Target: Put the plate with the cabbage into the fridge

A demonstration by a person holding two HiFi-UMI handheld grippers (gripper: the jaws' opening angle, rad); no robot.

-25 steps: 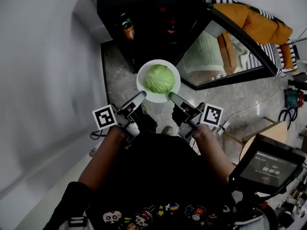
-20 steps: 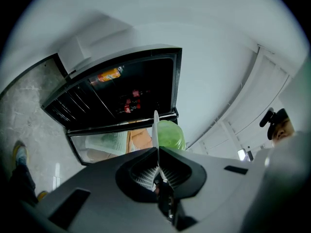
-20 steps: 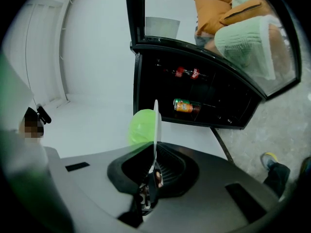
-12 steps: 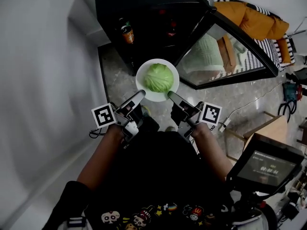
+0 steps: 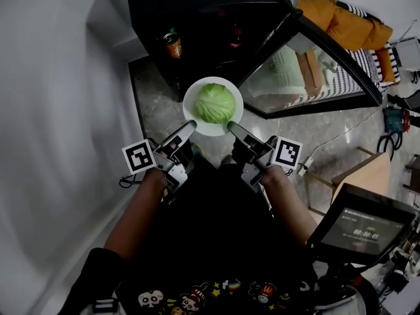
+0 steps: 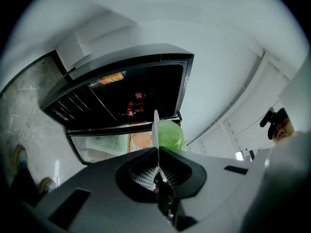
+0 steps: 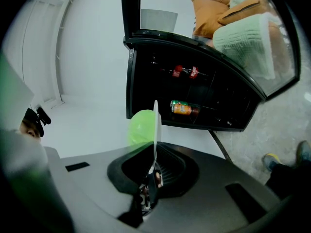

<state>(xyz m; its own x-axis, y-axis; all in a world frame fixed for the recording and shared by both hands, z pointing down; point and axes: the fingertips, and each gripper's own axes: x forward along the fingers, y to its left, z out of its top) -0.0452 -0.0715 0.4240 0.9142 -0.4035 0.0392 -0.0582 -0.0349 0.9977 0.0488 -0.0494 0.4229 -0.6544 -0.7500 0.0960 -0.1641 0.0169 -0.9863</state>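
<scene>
A white plate (image 5: 191, 115) carries a green cabbage (image 5: 214, 102) and is held in the air before the open black fridge (image 5: 203, 18). My left gripper (image 5: 188, 126) is shut on the plate's left rim, and my right gripper (image 5: 231, 128) is shut on its right rim. In the left gripper view the plate (image 6: 156, 130) shows edge-on between the jaws with the cabbage (image 6: 171, 135) to its right. In the right gripper view the plate (image 7: 155, 130) is edge-on too, the cabbage (image 7: 141, 125) to its left.
The fridge's glass door (image 5: 308, 71) stands swung open to the right. Inside are an orange can (image 5: 172, 44) and red-labelled bottles (image 7: 187, 72). A white wall (image 5: 52, 97) runs along the left. A wooden stool (image 5: 367, 176) and a screen (image 5: 357, 227) stand at the right.
Both grippers have carried the plate with the cabbage a little farther forward and up toward the fridge opening. Their grip on the rim is unchanged.
</scene>
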